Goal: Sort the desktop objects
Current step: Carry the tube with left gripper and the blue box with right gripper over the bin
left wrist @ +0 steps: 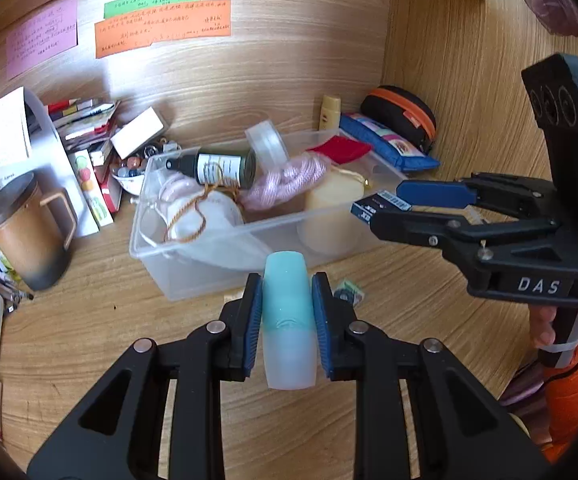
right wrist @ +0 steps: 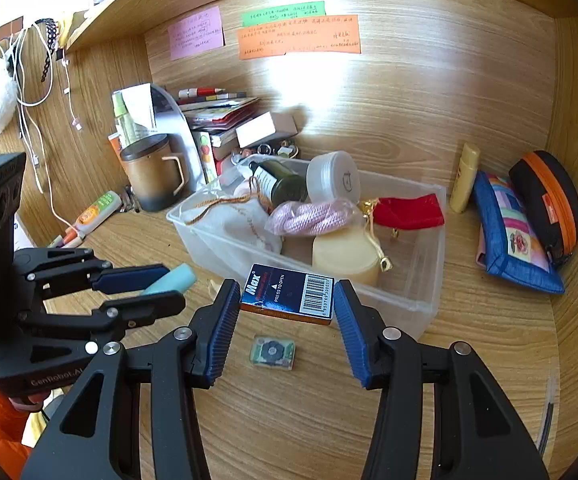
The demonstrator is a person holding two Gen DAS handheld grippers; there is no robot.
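My left gripper (left wrist: 287, 285) is shut on a pale teal translucent tube (left wrist: 287, 320), which stands upright between the blue pads above the desk. In the right wrist view the left gripper (right wrist: 173, 285) comes in from the left with the teal tube (right wrist: 176, 276) in it. My right gripper (right wrist: 285, 287) is shut on a small dark blue "Max" box (right wrist: 289, 295) with a barcode, held just in front of the clear plastic bin (right wrist: 421, 280). The left wrist view shows the right gripper (left wrist: 375, 209) at the bin's (left wrist: 217, 240) right front corner with the blue box (left wrist: 385, 199).
The bin holds a dark bottle (left wrist: 225, 168), pink cord (right wrist: 313, 216), a cream jar (right wrist: 345, 256), a red pouch (right wrist: 409, 210) and a white cloth bag. A small packet (right wrist: 273, 353) lies on the desk. A brown mug (left wrist: 29, 232) and books stand left; a blue pencil case (right wrist: 509, 240) lies right.
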